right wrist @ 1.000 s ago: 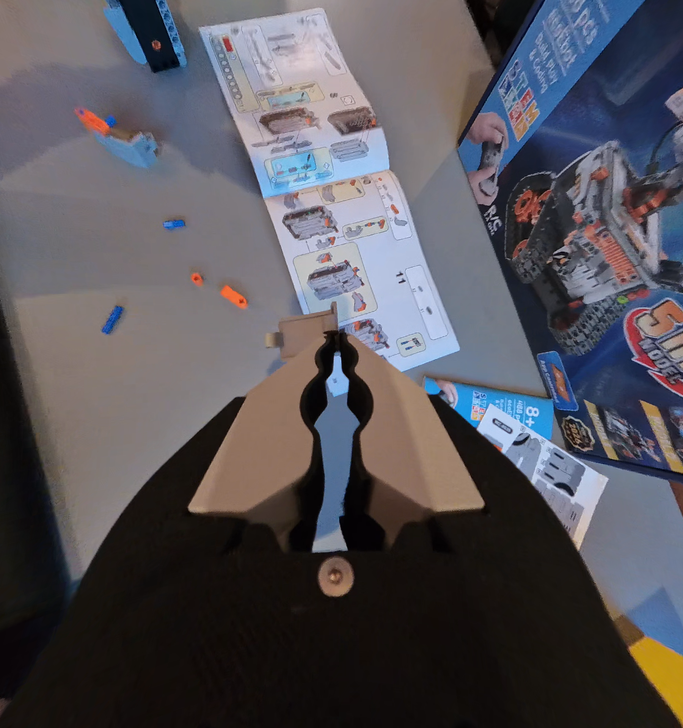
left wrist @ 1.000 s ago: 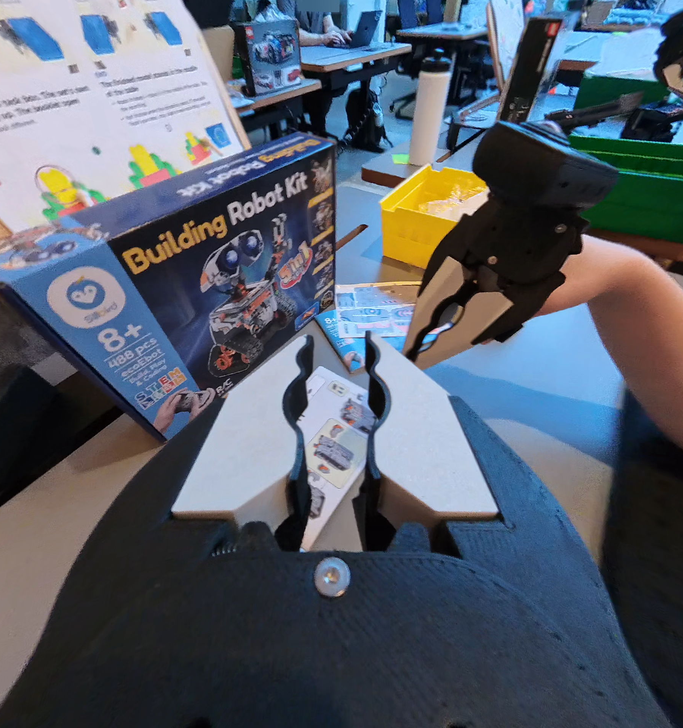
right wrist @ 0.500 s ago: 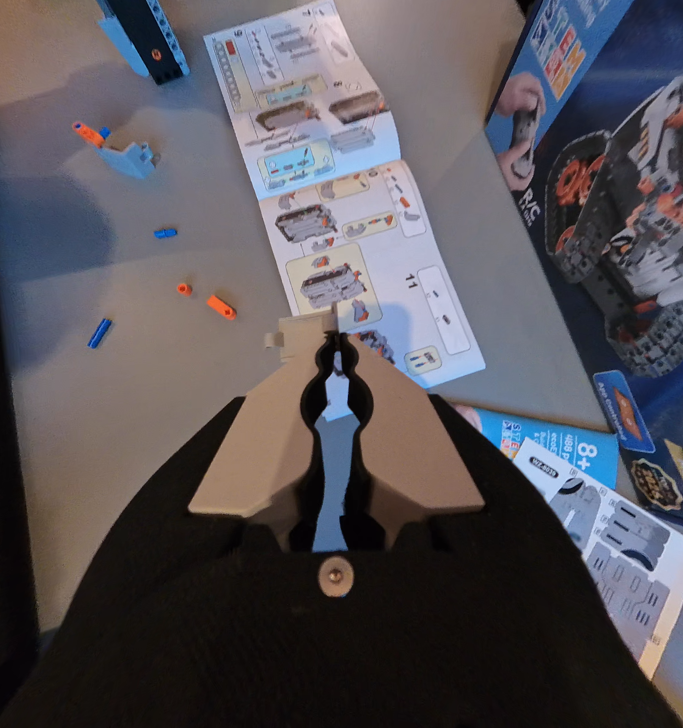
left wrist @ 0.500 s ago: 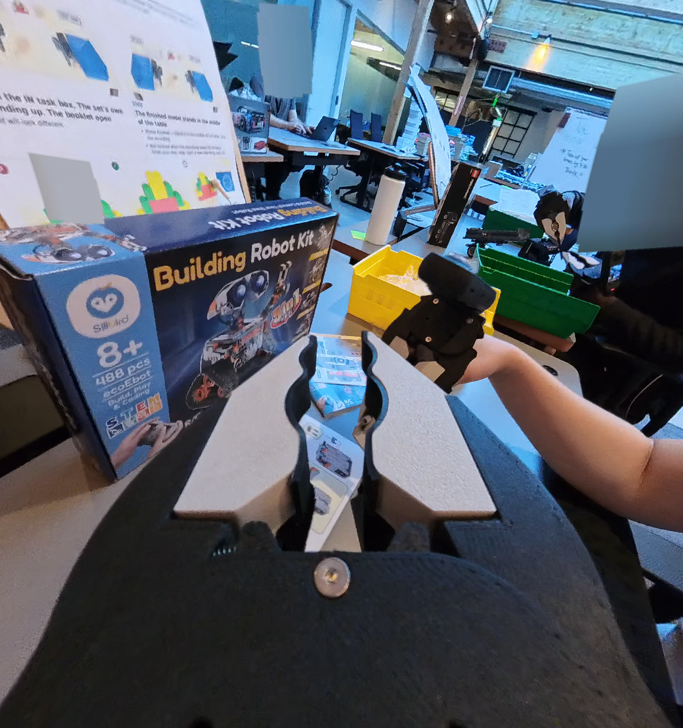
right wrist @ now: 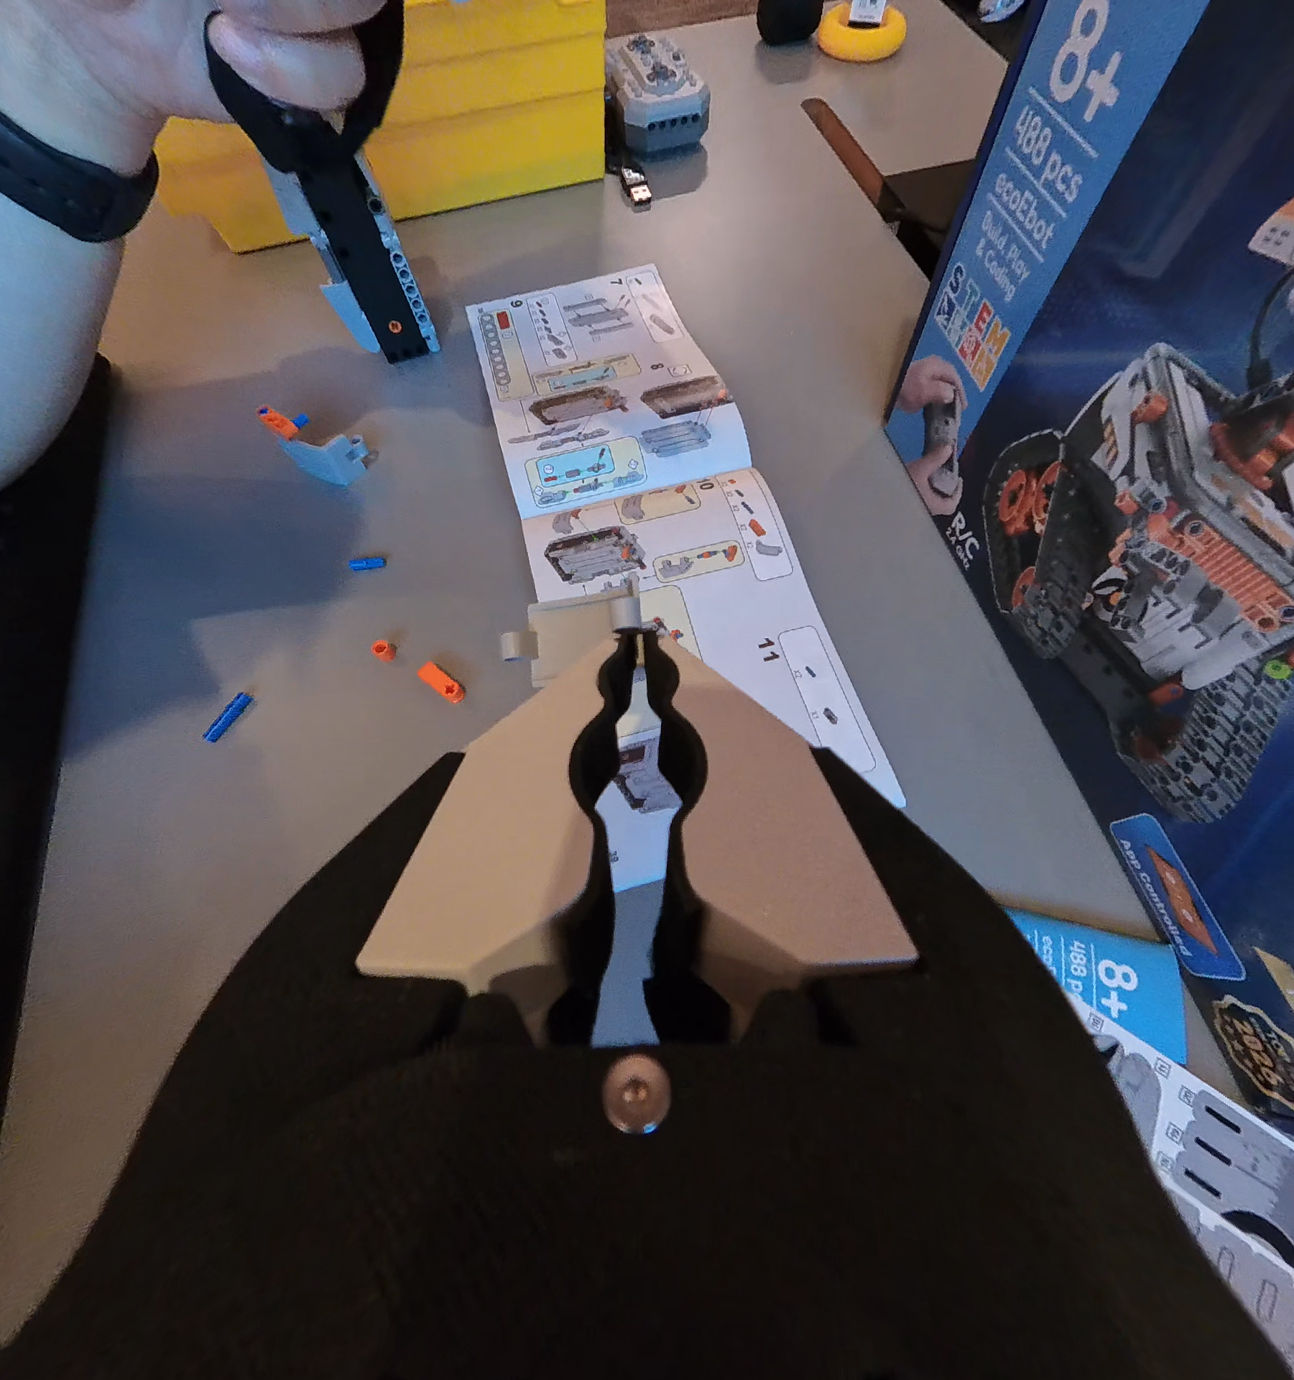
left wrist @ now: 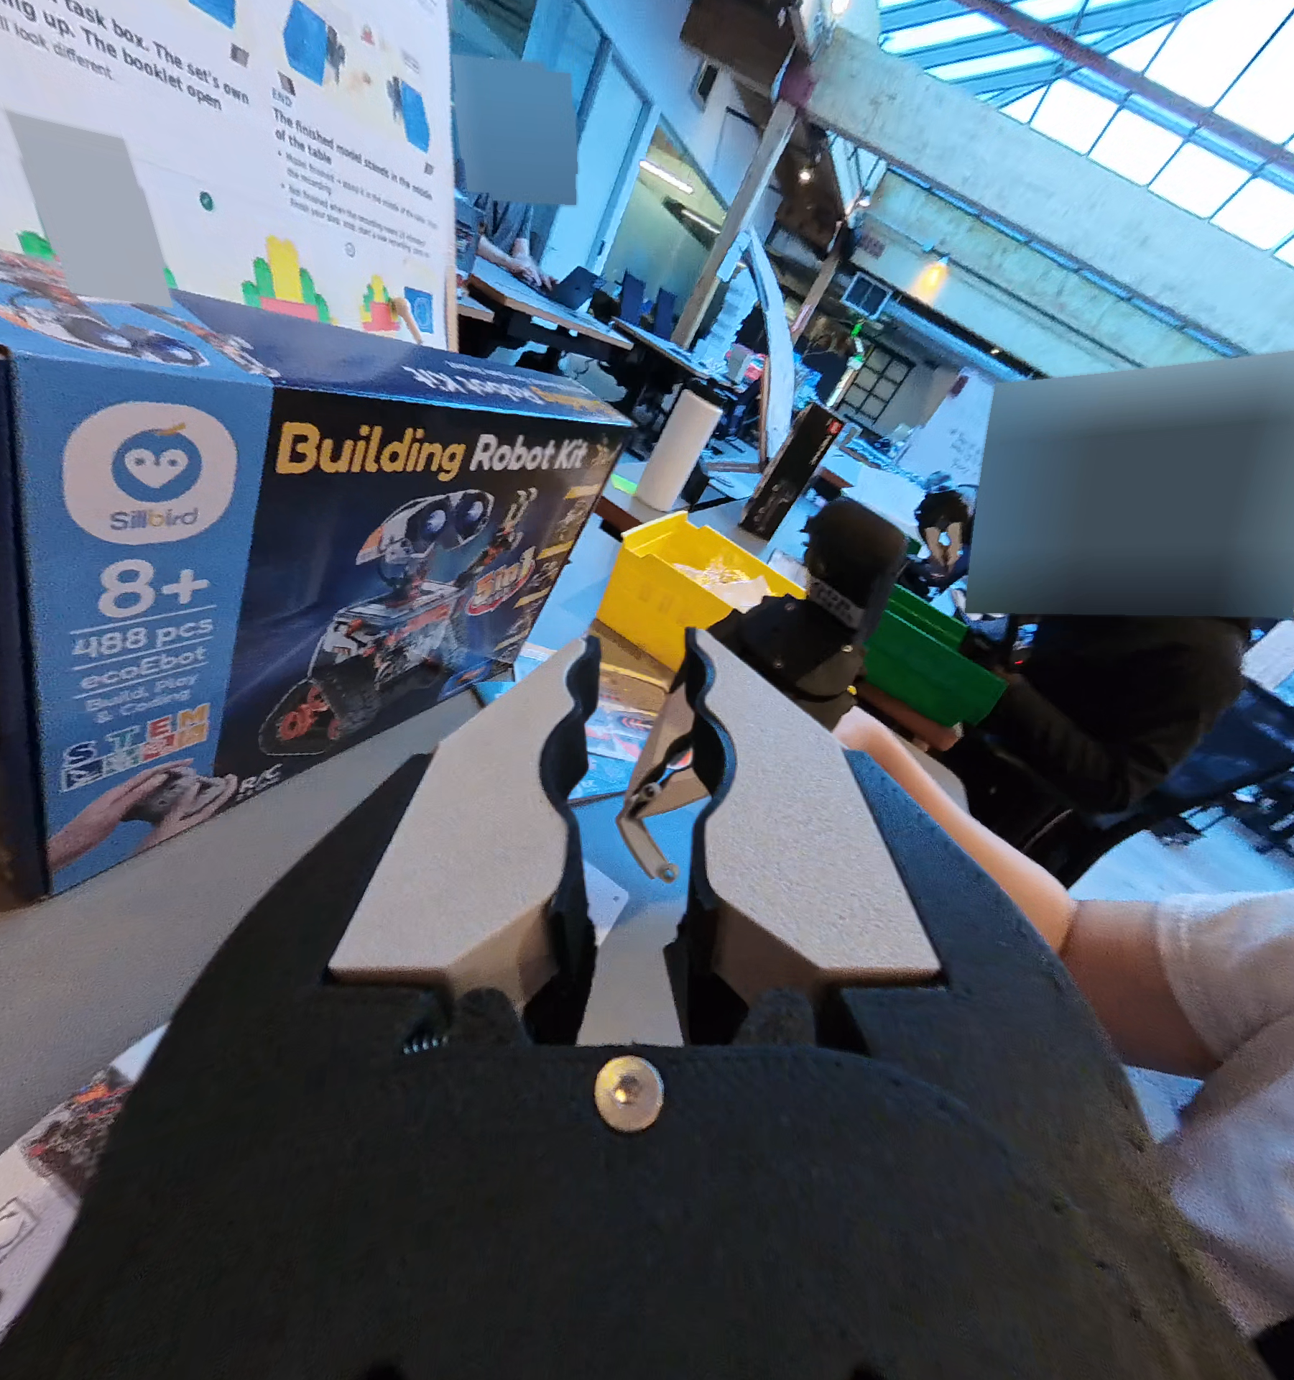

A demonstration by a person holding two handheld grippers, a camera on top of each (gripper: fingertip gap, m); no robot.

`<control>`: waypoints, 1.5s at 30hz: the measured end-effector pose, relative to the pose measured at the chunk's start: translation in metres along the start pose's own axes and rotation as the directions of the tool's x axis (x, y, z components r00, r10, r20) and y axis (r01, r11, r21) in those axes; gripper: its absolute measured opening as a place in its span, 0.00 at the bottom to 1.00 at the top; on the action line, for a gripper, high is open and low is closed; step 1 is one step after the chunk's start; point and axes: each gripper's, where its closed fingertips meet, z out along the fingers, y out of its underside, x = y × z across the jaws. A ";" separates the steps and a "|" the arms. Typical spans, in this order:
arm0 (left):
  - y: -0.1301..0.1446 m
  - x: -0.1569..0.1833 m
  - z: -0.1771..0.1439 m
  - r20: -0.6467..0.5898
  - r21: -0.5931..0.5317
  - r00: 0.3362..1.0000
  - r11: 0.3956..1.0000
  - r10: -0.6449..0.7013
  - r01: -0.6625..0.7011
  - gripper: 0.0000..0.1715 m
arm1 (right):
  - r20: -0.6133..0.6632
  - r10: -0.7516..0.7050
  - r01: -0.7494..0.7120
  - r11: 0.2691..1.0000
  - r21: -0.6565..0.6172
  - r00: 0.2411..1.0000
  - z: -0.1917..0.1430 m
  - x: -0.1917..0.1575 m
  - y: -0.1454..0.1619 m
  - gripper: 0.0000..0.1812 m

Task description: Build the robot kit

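The right gripper (right wrist: 632, 635) pinches a grey panel piece (right wrist: 569, 631) above the open booklet (right wrist: 658, 515); the kit box (right wrist: 1151, 448) stands right. The left gripper (left wrist: 632, 657) is parted, empty, above the counter (right wrist: 479, 224).

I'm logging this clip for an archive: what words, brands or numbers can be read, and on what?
I don't copy out writing; these bear it:
Blue kit box: large, clear print on front and end.
White poster behind it: printed lines, partly blurred.
Open instruction booklet: step numbers, small.
Blue leaflet beside the box: clear print.
Grey piece in the right gripper: none seen.
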 end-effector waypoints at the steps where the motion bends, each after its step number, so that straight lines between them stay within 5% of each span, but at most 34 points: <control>1: 0.001 0.000 -0.001 -0.011 -0.008 1.000 1.000 -0.011 0.011 0.13 | 0.007 0.000 0.000 1.000 0.008 1.000 0.001 -0.001 -0.001 0.01; 9: 0.013 -0.030 0.000 0.131 -0.056 0.991 0.998 0.025 -0.018 0.16 | 0.013 0.014 -0.014 1.000 0.017 1.000 0.006 -0.004 -0.006 0.01; 45: 0.049 -0.034 0.008 0.186 -0.306 0.968 0.946 0.171 -0.108 0.15 | -0.027 0.022 -0.024 0.997 -0.070 0.999 0.010 0.002 0.008 0.01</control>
